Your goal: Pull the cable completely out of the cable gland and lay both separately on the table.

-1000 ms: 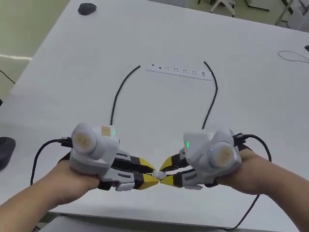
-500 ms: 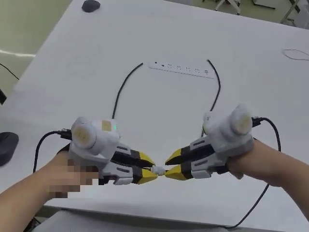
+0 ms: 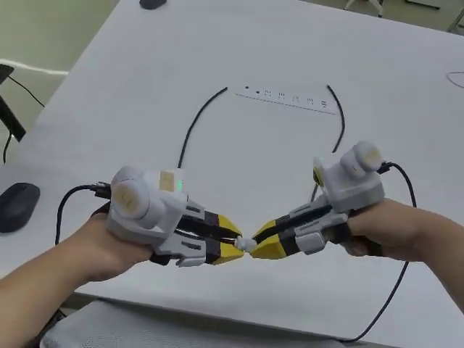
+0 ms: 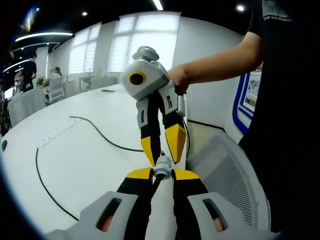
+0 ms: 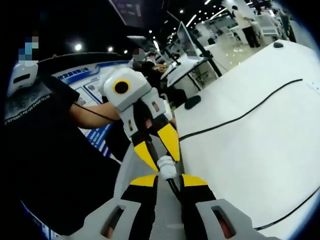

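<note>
1. Cable gland [image 5: 166, 167]: a small pale fitting held in the air just above the near edge of the desk [image 3: 145, 80], between the tips of both grippers. It is not yet laid down.
2. Cable [image 5: 175, 190]: a dark strand leaves the gland and runs back between the right gripper's fingers. It appears seated in the gland, so extraction is judged incomplete.
3. Left gripper [image 3: 237, 244]: its fingers [image 4: 140, 174] are closed onto the gland's lower body.
4. Right gripper [image 3: 256, 245]: its fingers [image 5: 195, 180] are closed on the cable just behind the gland.
5. Reason for the hold: the grippers meet tip to tip, each anchoring one part. This suits a straight pull apart along the cable's line.
6. Not verifiable: the left gripper view also shows a dark strand behind the gland. Whether it is cable or shadow cannot be told. The yellow tips hide the exact contact faces.
7. Surroundings: a power strip [image 3: 286, 99] and a black lead [image 3: 193, 129] lie toward the far edge, well apart. A mouse [image 3: 18, 206] sits near the left edge.
</note>
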Demonstrator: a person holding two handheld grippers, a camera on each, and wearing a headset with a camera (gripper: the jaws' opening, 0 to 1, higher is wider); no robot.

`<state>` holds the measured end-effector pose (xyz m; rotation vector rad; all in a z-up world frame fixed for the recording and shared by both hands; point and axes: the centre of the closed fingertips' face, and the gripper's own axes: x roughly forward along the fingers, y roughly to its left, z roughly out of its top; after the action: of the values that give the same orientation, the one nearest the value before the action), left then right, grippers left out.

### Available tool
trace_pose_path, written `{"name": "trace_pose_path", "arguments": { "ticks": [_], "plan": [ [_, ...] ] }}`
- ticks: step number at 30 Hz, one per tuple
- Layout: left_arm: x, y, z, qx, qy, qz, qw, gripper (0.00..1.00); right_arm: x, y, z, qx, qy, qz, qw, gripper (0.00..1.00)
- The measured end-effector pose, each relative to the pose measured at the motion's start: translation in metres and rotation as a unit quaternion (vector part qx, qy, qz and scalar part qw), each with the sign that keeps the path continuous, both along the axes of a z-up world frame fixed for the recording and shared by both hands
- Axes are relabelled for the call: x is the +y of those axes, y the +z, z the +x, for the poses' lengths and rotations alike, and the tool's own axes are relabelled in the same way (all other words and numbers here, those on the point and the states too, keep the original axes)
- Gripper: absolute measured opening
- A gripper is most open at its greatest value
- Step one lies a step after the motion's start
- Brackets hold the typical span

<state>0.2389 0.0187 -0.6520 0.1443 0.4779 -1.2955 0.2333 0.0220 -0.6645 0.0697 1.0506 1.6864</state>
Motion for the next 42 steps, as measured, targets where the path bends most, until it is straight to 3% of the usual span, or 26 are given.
{"name": "trace_pose_path", "arguments": {
  "ticks": [6,15,19,21,23,24,27,31,32,34,36,37,39,40,42],
  "plan": [
    [-0.003,-0.004,-0.001,-0.006,-0.006,0.017,0.9998,0.14,0.002,0.003,-0.004,0.027,0.002,0.008,0.9996,0.09],
    [-0.006,-0.004,0.001,0.0,0.0,0.018,0.9998,0.14,0.001,0.005,-0.005,0.052,-0.004,0.007,0.9986,0.09],
    [-0.007,-0.007,0.003,0.006,0.002,0.022,0.9997,0.14,0.001,0.004,-0.005,0.014,0.007,0.007,0.9999,0.07],
    [-0.006,-0.008,0.003,0.014,0.005,0.021,0.9997,0.14,0.002,0.004,-0.005,-0.02,0.015,0.01,0.9996,0.07],
    [-0.004,-0.009,0.002,0.027,0.009,0.017,0.9995,0.14,0.002,0.005,-0.007,-0.027,0.013,0.004,0.9996,0.07],
    [-0.003,-0.009,0.002,0.028,0.009,0.016,0.9994,0.14,0.003,0.004,-0.006,-0.052,0.018,0.008,0.9985,0.07],
    [-0.001,-0.009,0.0,0.038,0.012,0.011,0.9992,0.14,0.004,0.002,-0.006,-0.089,0.022,0.011,0.9958,0.07],
    [0.002,-0.007,-0.004,0.062,0.02,-0.008,0.9978,0.14,0.005,0.004,-0.01,-0.147,0.027,0.013,0.9886,0.07],
    [0.003,-0.007,-0.004,0.063,0.021,-0.012,0.9977,0.14,0.005,0.003,-0.007,-0.175,0.029,0.015,0.984,0.07],
    [0.004,-0.006,-0.005,0.07,0.022,-0.018,0.9972,0.14,0.005,0.005,-0.009,-0.197,0.031,0.013,0.9798,0.07],
    [0.005,-0.005,-0.005,0.074,0.023,-0.023,0.9967,0.14,0.006,0.006,-0.008,-0.24,0.032,0.013,0.9701,0.07],
    [0.006,-0.005,-0.005,0.077,0.023,-0.026,0.9964,0.14,0.006,0.006,-0.008,-0.267,0.035,0.01,0.9629,0.07],
    [0.005,-0.005,-0.005,0.082,0.022,-0.028,0.996,0.14,0.007,0.005,-0.009,-0.3,0.037,0.007,0.9532,0.07],
    [0.005,-0.005,-0.005,0.088,0.021,-0.031,0.9954,0.14,0.006,0.003,-0.008,-0.326,0.043,0.004,0.9443,0.07],
    [0.005,-0.006,-0.004,0.095,0.023,-0.035,0.9946,0.14,0.006,0.002,-0.007,-0.357,0.035,-0.006,0.9336,0.07]
  ]
}}
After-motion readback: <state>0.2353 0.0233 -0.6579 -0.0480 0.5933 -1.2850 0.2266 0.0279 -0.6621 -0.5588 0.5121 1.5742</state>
